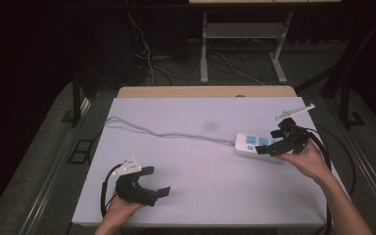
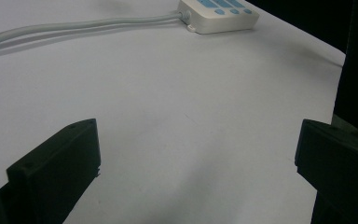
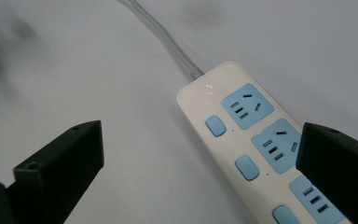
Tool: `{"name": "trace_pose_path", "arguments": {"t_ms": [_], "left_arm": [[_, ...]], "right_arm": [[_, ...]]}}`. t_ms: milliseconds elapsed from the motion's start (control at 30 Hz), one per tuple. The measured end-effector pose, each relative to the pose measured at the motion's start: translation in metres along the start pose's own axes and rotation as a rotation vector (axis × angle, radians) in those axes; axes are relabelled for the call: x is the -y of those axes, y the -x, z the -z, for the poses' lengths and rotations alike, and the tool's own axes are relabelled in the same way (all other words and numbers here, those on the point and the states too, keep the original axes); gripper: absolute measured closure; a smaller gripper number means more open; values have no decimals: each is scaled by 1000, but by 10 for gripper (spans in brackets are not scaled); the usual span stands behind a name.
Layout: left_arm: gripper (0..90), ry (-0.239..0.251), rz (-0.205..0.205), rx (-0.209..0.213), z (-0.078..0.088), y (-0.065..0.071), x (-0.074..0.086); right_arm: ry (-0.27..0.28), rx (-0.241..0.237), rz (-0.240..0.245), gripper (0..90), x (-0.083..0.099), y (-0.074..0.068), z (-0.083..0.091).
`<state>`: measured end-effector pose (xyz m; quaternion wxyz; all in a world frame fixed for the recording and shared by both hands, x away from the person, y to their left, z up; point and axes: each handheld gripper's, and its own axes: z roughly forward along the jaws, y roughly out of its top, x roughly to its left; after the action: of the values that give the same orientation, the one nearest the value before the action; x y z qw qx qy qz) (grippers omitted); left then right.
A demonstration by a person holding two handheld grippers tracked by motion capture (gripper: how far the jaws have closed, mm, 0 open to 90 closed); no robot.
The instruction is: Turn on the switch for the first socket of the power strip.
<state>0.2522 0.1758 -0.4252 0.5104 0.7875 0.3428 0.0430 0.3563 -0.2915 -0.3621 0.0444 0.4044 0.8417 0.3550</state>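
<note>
Your white table (image 1: 200,186) takes up the middle of the high view, with a wooden strip along its far edge. The grey cable (image 1: 166,133) starts at the table's upper left and runs toward the centre right, where it enters the power strip (image 1: 254,145); in the left gripper view the cable (image 2: 74,25) crosses the top of the frame to the strip (image 2: 219,11) at upper right. The strip lies flat at the right of the table, white with blue sockets and blue switches. Your right gripper (image 1: 273,145) sits at the strip's right end with jaws spread wide; in the right gripper view the strip (image 3: 242,140) lies between them, nearer the right jaw, and contact cannot be told. Your left gripper (image 1: 157,182) is at the lower left of the high view, jaws wide apart over bare table, well apart from the strip.
</note>
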Motion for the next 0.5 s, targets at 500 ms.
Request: {"name": "trace_pose_path", "arguments": {"t_ms": [500], "left_arm": [[0,-5,7,-3,0,-2,1]], "right_arm": [[54,-4,2,295,-3,10,-8]]}}
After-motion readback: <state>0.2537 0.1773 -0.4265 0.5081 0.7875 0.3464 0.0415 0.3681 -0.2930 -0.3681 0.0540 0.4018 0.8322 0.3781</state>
